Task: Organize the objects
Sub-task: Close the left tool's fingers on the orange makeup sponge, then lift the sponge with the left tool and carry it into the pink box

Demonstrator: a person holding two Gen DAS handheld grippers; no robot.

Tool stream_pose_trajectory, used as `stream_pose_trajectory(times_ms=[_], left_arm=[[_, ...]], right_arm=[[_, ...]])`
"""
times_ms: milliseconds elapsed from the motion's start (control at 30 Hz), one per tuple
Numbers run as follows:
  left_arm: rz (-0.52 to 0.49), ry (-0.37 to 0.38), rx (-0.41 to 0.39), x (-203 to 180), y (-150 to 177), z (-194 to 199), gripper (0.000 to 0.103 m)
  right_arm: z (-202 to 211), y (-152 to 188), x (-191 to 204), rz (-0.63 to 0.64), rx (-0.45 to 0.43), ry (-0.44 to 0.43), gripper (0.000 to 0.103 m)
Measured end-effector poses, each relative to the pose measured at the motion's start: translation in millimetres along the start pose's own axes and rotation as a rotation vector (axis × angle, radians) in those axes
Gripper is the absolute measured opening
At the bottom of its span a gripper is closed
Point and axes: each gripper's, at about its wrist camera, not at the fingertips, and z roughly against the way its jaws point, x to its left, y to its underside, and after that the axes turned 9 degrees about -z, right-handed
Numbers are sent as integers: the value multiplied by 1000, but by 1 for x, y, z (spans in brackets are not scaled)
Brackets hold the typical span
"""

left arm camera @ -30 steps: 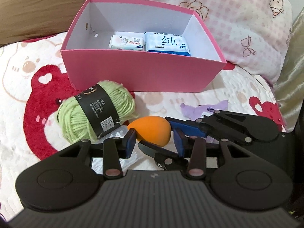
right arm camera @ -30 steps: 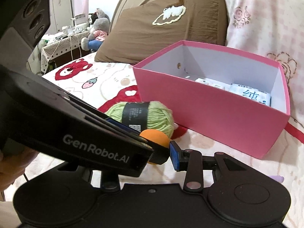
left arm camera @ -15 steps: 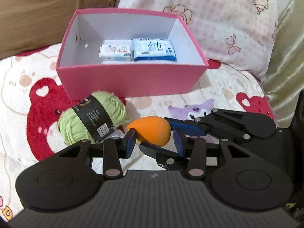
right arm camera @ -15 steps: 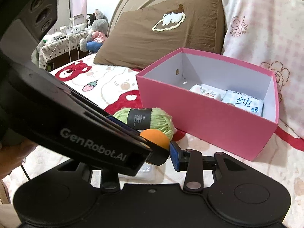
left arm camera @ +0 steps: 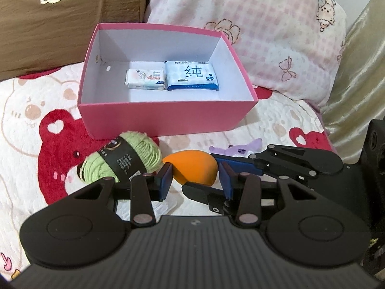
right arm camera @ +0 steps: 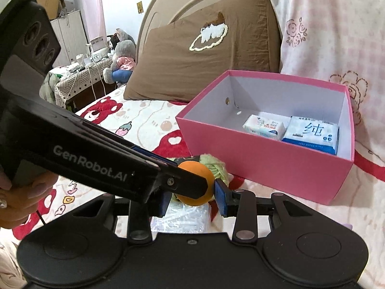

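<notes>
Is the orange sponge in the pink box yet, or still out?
Out. The orange sponge sits between the pads of both grippers, in front of the pink box, which holds only two tissue packs.
</notes>
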Motion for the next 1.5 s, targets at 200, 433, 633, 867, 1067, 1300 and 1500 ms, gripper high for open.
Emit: stream_pose_trajectory(times_ms=[200,433,633,867,1067,1300,1500], left_arm=[[-15,10,0,-4,-18,3,40],[-41,-29,-28,-10,-53,9,40],[-19,-64,-41,-2,-95,0,39],[36,-85,-66,24,-129,-25,40],[123,-56,-35,54,-148,-63,39],[123,-58,5,77,-163,-105,39],[186,-44,-9,100,-166,-135,39]], right_arm=[[6,-14,-3,-7,-11,16,43],[12,-49,-5,46,-31,37,43],[1,-94,-9,181,0,73,43],[-29,-141,-25,214,49,65,43],[-66,-166,-49,144,146,63,42],[-108,-171,-78,31,189,74,42],[-142,-176,-92,37,208,105,42]])
